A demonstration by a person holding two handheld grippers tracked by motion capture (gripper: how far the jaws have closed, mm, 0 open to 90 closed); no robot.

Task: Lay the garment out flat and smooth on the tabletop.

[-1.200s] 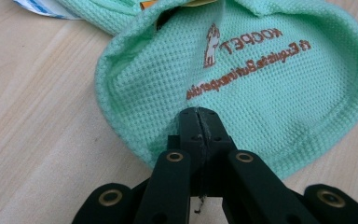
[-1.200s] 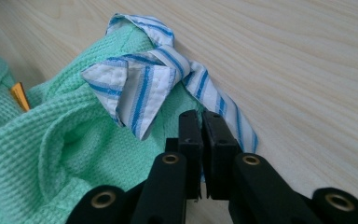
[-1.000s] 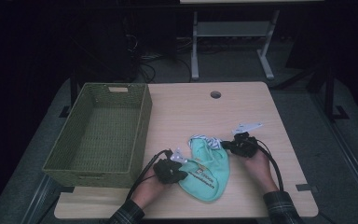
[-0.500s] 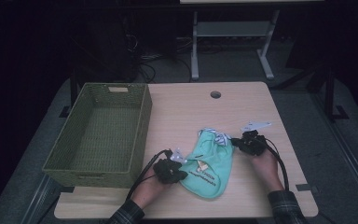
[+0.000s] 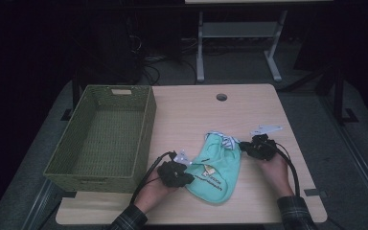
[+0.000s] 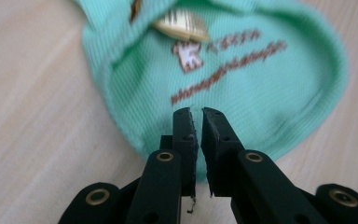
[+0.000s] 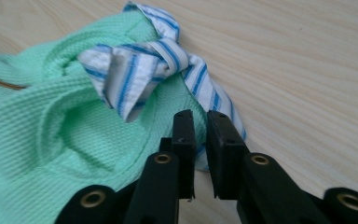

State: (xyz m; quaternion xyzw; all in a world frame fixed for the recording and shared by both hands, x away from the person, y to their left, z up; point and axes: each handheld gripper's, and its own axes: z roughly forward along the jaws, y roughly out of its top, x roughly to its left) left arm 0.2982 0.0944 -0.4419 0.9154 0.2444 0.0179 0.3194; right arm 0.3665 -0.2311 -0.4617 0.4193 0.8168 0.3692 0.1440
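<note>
both grippers, left gripper (image 5: 184, 167) and right gripper (image 5: 243, 146), pinch opposite edges of the mint-green waffle-knit garment (image 5: 215, 167), jaws nearly closed, likely to spread it flat on the desk (image 5: 249, 110).

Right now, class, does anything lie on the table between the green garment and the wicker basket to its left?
Nothing visible does. The green garment lies between both claws; bare table separates it from the wicker basket, apart from the left claw at its edge.

both hand-held grippers low, left (image 5: 184, 168) and right (image 5: 243, 146), jaws nearly closed.
</note>
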